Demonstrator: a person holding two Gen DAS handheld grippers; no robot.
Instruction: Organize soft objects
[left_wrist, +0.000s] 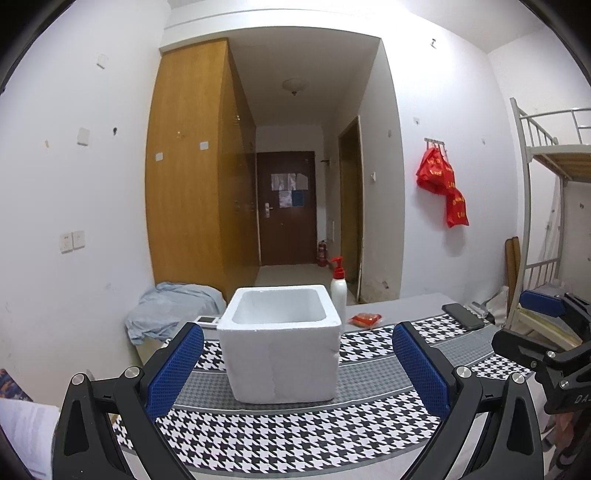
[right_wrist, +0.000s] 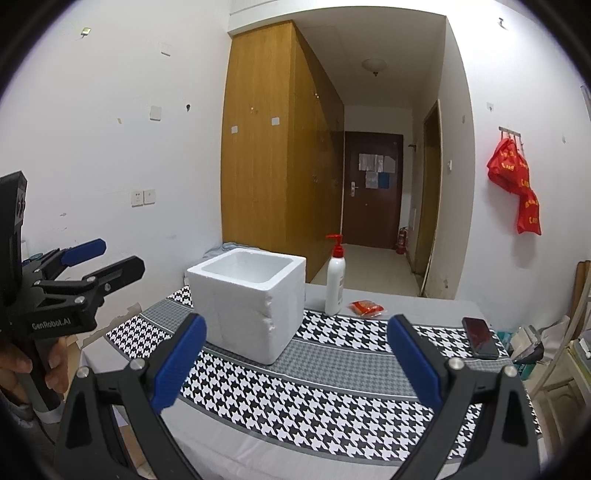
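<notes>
Blue-padded black left tongs (left_wrist: 297, 363) hang spread wide and empty above a black-and-white houndstooth cloth (left_wrist: 280, 439); the right tongs (right_wrist: 295, 360) gape the same way, holding nothing. Just beyond the left tongs' tips stands an open white foam box (left_wrist: 280, 350). Farther off, right of the box, stand a white pump bottle with red top (left_wrist: 338, 291), a small red soft packet (left_wrist: 365, 319) and a black phone (left_wrist: 463, 316). Left, beyond the box, lies a crumpled pale-blue cloth (left_wrist: 170, 310).

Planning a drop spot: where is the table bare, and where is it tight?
Bare: the houndstooth cloth between the foam box and the near edge, and the stretch between box and phone. Tight: behind the box, where pump bottle and red packet sit close together. Both grippers are open.
</notes>
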